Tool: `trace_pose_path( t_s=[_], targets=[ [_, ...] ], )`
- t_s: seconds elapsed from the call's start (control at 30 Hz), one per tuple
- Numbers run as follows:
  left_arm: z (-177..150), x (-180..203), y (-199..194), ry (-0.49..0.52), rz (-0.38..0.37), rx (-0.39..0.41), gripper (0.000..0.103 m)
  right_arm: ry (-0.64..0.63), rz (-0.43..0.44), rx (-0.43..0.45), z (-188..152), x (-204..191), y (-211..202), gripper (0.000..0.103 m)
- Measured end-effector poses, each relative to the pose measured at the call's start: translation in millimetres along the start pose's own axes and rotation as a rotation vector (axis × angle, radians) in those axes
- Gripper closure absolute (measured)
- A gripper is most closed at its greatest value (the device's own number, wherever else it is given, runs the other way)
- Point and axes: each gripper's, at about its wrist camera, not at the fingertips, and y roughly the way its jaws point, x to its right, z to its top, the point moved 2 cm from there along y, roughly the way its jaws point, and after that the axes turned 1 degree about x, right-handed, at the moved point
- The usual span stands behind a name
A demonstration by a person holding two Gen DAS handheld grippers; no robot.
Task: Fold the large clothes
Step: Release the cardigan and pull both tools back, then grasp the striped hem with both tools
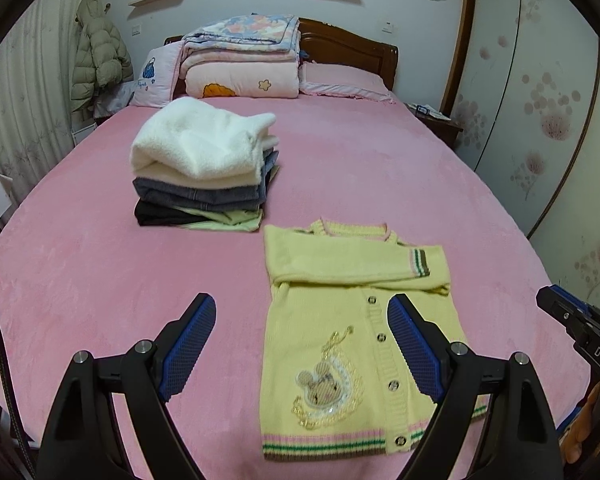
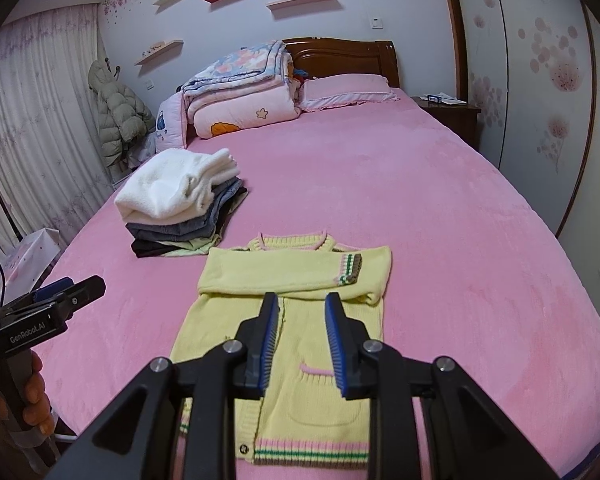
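A yellow knit cardigan [image 1: 332,360] with a rabbit patch lies flat on the pink bed [image 1: 100,280], both sleeves folded across its chest. It also shows in the right wrist view [image 2: 300,380]. My left gripper [image 1: 302,320] is open and empty above the cardigan's lower left part. My right gripper [image 2: 302,308] is open a little and empty, above the cardigan's middle. The right gripper also shows at the right edge of the left wrist view [image 1: 580,320]. The left gripper also shows at the left edge of the right wrist view [image 2: 60,296].
A stack of folded clothes [image 1: 204,168] topped by a white fleece sits left of the cardigan, also in the right wrist view [image 2: 180,208]. Folded quilts [image 1: 240,60] and a pillow [image 1: 340,80] lie by the headboard. A nightstand [image 2: 448,112] stands at right.
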Motion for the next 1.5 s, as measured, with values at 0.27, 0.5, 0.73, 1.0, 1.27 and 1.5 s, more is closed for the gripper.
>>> trace_pose_path(
  t_s=[0.27,0.5,0.73,1.0,1.27,1.5],
  targets=[
    [-47.1,-23.5,30.6,-0.039,0.020,-0.102,0.016,-0.015,-0.030,-0.020,-41.5,12.7,2.9,0.054],
    [-99.2,-51.0,72.3,-0.100,-0.005,-0.227,0.016,0.014,-0.055,-0.116,-87.9,38.2,24.9,0.054],
    [-140.0,-74.8,104.0,-0.223,-0.093,-0.318,0.016,0.096,-0.055,-0.229,-131.0,68.5,50.2,0.054],
    [-158.3,-71.0,111.9,-0.196,-0.133,-0.325,0.016,0.181,-0.013,-0.312,-161.5,81.6,68.6,0.054],
    [-162.4,-58.1,114.1,-0.154,-0.197,-0.348,0.016,0.205,0.051,-0.322,-169.3,81.2,70.7,0.053],
    [-166.7,-58.7,120.4,-0.191,-0.278,-0.374,0.016,0.221,0.128,-0.332,-174.8,78.8,69.7,0.054]
  ],
)
